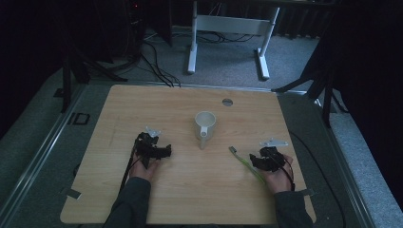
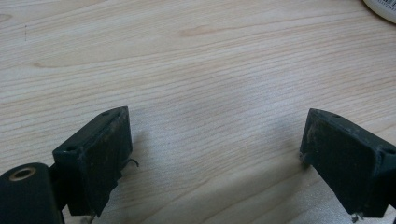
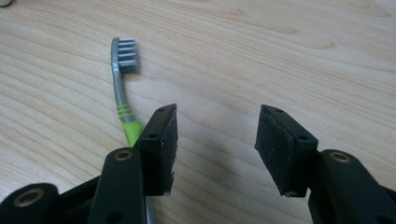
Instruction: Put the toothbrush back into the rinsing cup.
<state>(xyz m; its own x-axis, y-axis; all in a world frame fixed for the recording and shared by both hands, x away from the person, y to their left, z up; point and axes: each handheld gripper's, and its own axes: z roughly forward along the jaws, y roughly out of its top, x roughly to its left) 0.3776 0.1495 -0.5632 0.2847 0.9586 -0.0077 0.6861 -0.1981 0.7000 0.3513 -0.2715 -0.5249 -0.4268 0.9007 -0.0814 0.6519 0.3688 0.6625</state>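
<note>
The right gripper (image 3: 215, 149) sits low over the counter (image 1: 180, 190) with its jaws apart and nothing between them; the green toothbrush (image 3: 122, 88) lies flat just beside its left-hand jaw, bristles pointing toward the white mug (image 1: 205, 124) farther up. The left gripper (image 2: 215, 158) rests wide and empty, well apart. To pick the brush up cleanly, I'd shift sideways until the handle sits between the pads, then close on the thicker green part
</note>
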